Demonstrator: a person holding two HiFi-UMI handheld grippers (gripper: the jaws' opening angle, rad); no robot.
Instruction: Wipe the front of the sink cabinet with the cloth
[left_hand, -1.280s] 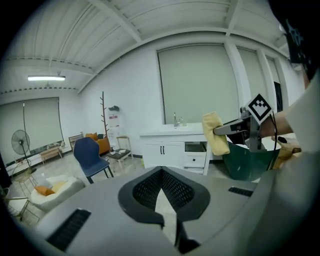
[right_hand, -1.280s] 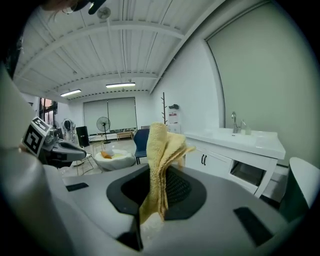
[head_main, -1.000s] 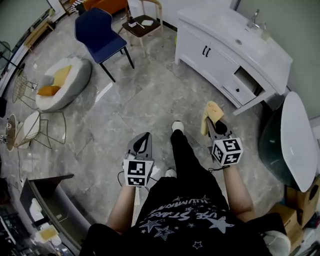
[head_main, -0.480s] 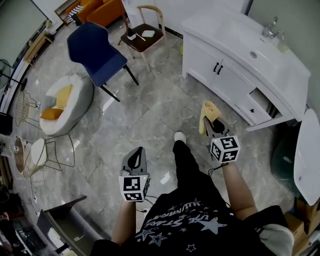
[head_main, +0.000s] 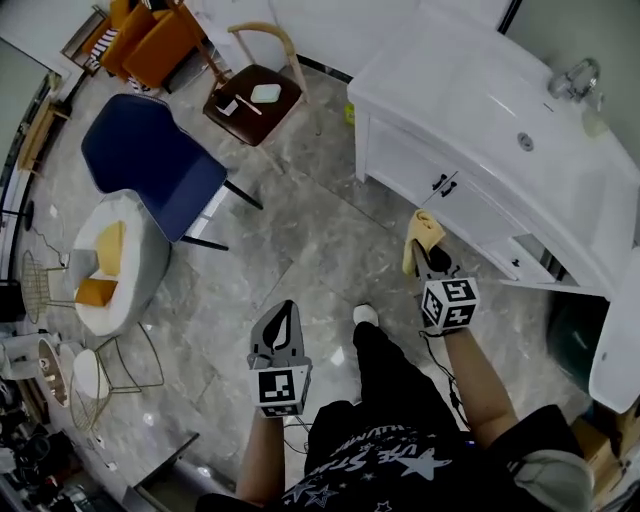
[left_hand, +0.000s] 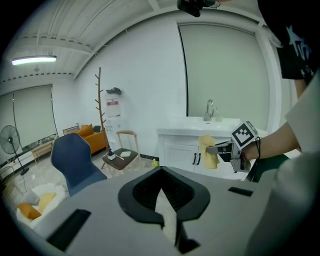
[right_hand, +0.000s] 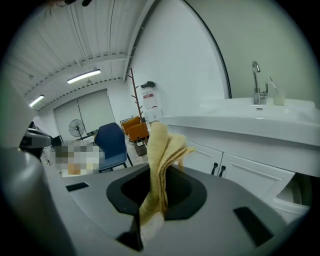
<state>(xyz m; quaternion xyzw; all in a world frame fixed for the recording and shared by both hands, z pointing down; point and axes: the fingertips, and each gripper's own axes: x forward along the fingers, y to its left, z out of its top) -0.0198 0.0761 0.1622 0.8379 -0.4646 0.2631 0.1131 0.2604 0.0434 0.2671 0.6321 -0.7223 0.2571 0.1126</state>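
I recorded the sink cabinet (head_main: 400, 160) at 1 o'clock, the right gripper (head_main: 428, 256) clamped on the cloth (head_main: 425, 230) close to its doors, the left gripper (head_main: 284, 316) closed empty, and judged loose folds could snag the door handles (head_main: 445, 184), pulling free.
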